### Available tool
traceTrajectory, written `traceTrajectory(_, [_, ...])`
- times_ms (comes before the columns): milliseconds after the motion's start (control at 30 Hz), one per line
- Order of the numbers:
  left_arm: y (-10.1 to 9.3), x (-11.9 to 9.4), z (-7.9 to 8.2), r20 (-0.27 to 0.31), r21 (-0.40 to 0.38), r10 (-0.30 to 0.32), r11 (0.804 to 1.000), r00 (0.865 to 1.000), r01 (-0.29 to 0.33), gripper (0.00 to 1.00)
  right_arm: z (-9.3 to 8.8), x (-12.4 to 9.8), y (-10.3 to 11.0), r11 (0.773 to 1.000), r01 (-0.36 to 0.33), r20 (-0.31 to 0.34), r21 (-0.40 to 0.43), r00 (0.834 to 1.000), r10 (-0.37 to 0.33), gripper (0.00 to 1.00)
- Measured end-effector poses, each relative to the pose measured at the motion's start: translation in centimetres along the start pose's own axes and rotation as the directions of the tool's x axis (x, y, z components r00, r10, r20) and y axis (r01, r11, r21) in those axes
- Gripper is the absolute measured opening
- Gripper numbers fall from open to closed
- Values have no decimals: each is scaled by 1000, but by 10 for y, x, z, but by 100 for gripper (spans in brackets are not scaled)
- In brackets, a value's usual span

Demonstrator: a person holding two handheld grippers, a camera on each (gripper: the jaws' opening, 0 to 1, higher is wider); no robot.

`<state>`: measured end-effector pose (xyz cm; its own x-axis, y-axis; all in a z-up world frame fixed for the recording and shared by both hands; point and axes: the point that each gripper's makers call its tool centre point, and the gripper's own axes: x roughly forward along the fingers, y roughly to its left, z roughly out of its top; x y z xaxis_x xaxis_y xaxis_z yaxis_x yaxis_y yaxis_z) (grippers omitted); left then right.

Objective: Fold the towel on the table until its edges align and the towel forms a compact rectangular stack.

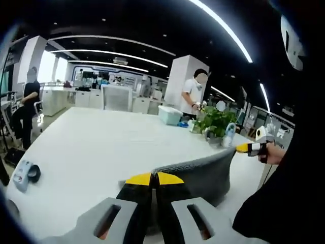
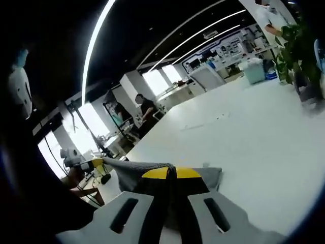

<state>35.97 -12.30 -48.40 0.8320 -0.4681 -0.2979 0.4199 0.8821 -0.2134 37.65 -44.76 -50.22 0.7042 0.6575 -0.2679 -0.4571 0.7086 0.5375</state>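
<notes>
Stretching wide and white across both views: the table (image 1: 96,147), carrying everything else. Hanging just above its near edge, pulled taut between the two tools: the grey towel (image 1: 203,175), lifted rather than lying flat, with one corner rising toward the right of the left gripper view. Standing at the far side of the table in the left gripper view: a person in a white shirt (image 1: 193,94), next to a pale green bin (image 1: 170,115) and a leafy potted plant (image 1: 216,122). Sitting near the left edge of the table in the same view: a small light-blue device (image 1: 23,175). Pinching the towel's near edge, yellow tips pressed together on the fabric: the left hand-held gripper (image 1: 154,179). Clamping the cloth likewise in the right gripper view, tips closed with grey fabric spreading to both sides: the right hand-held gripper (image 2: 171,173). Appearing small at the left of the right gripper view, gripping the towel's far corner: the other tool's yellow tip.
</notes>
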Motion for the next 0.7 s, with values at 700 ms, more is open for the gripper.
traceTrajectory(700, [29, 48, -36, -135, -70, 9, 997, 991, -19, 2, -24, 55, -54, 998, 45, -128, 49, 991, -38, 0])
